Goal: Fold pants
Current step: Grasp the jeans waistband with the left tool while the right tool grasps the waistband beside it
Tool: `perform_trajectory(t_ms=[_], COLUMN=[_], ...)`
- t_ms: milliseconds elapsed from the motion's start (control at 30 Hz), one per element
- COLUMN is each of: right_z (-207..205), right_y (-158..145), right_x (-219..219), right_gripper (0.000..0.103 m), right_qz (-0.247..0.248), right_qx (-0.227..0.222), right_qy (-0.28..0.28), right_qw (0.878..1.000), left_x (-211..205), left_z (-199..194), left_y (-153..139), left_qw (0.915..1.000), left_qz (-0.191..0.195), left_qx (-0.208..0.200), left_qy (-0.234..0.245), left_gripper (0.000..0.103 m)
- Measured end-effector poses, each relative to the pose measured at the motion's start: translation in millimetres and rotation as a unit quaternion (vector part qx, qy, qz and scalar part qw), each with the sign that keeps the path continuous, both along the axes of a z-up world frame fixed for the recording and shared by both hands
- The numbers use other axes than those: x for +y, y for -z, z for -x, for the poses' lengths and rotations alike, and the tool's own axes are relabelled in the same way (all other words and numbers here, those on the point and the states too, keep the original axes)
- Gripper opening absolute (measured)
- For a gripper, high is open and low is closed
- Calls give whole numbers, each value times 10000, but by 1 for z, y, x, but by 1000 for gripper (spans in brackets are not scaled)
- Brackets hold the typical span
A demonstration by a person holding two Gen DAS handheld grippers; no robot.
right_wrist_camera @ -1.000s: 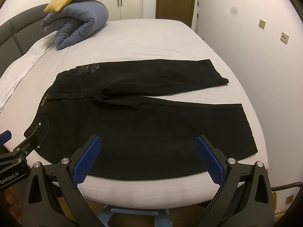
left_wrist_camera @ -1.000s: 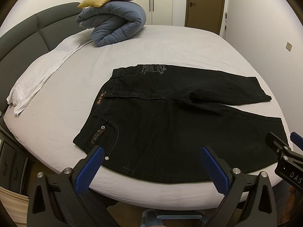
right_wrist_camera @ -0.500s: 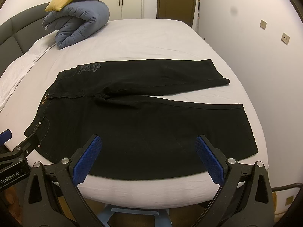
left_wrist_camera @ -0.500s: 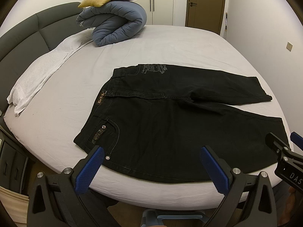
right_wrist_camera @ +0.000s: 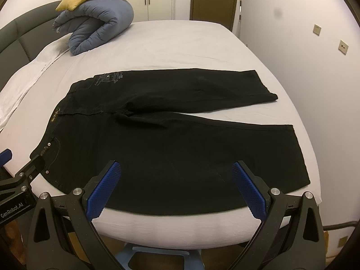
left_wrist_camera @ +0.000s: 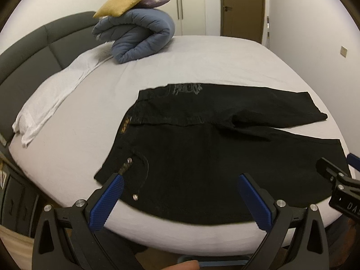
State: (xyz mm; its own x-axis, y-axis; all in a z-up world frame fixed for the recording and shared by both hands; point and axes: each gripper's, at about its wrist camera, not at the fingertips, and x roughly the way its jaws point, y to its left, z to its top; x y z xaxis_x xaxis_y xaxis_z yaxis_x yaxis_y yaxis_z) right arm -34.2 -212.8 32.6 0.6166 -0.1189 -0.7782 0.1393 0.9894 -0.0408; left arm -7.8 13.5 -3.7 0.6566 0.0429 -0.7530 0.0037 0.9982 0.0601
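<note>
Black pants (left_wrist_camera: 202,148) lie flat on the white bed sheet (left_wrist_camera: 90,117), waistband to the left and both legs spread to the right; they also show in the right wrist view (right_wrist_camera: 171,139). My left gripper (left_wrist_camera: 178,199) is open and empty, hovering over the near edge of the pants by the front pocket. My right gripper (right_wrist_camera: 175,186) is open and empty over the near leg's lower edge. Each gripper appears at the side of the other's view.
A rolled blue duvet (left_wrist_camera: 139,38) with a yellow cushion (left_wrist_camera: 126,2) on top sits at the bed's far left. A white pillow (left_wrist_camera: 54,94) lies along the dark headboard (left_wrist_camera: 24,54). A wall (right_wrist_camera: 315,56) runs close on the right.
My left gripper has moved slightly forward and down toward the waistband corner. The right gripper and the pants have barely moved.
</note>
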Motion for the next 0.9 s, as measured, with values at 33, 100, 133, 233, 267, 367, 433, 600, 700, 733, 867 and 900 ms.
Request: perform_trajectory(t_ms=[33, 100, 133, 233, 267, 367, 433, 600, 700, 733, 867, 900], right_z=[-4, -15, -22, -53, -63, -107, -135, -205, -245, -254, -294, -303], right_y=[0, 0, 0, -1, -2, -6, -5, 4, 17, 21, 41, 45], right_x=[-1, -2, -3, -8, -9, -18, -24, -33, -34, -34, -40, -41], right_gripper=[101, 101, 101, 101, 101, 101, 101, 97, 85, 81, 71, 70], right_qz=[-8, -39, -99, -313, -343, -358, -331, -314, -241, -225, -235, -257], right_qx=[-8, -26, -30, -33, -32, -148, -171, -99, 93, 131, 311, 319], right_qy=[-53, -211, -333, -781, -915, -1319, -1564, -2302, -2794, -2879, -3258, -3354], right_qw=[10000, 9998, 9994, 9965, 9952, 9905, 9870, 9726, 9598, 9573, 9446, 9412], left_x=[5, 14, 22, 44, 48, 59, 60, 69, 68, 68, 72, 73], left_z=[-6, -21, -33, -79, -96, -148, -187, -282, -342, -360, -416, -425], left_y=[-1, -6, -8, -13, -15, -9, 4, 25, 51, 61, 99, 105], left_qw=[9999, 9996, 9993, 9971, 9958, 9895, 9856, 9800, 9673, 9627, 9423, 9383], left_qz=[15, 76, 116, 206, 236, 221, -119, -655, -826, -927, -930, -945], left_qx=[-43, -114, -167, -105, -68, 117, 563, 503, 867, 972, 1644, 1739], left_qy=[120, 232, 329, 728, 881, 1421, 1593, 1808, 2236, 2348, 2764, 2835], left_gripper=[103, 103, 103, 103, 103, 103, 103, 103, 103, 103, 93, 93])
